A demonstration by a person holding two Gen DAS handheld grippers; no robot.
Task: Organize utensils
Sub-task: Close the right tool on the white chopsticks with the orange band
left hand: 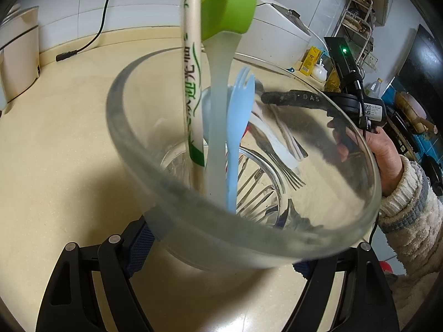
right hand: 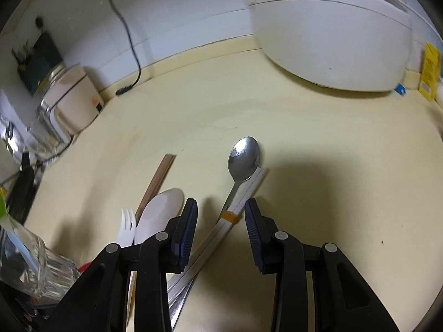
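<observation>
We log a glass jar [left hand: 249, 238] clenched in our left hand-held gripper [left hand: 221, 251] — blue spork [left hand: 238, 127] and green brush [left hand: 227, 8] inside. Our right hand-held gripper [right hand: 221, 235] hangs released over banded white chopsticks [right hand: 238, 207] (beside a metal spoon [right hand: 243, 157]) on the desk [right hand: 332, 166].

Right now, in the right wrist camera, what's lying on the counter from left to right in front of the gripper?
White plastic fork → white spoon → banded white chopsticks.
</observation>
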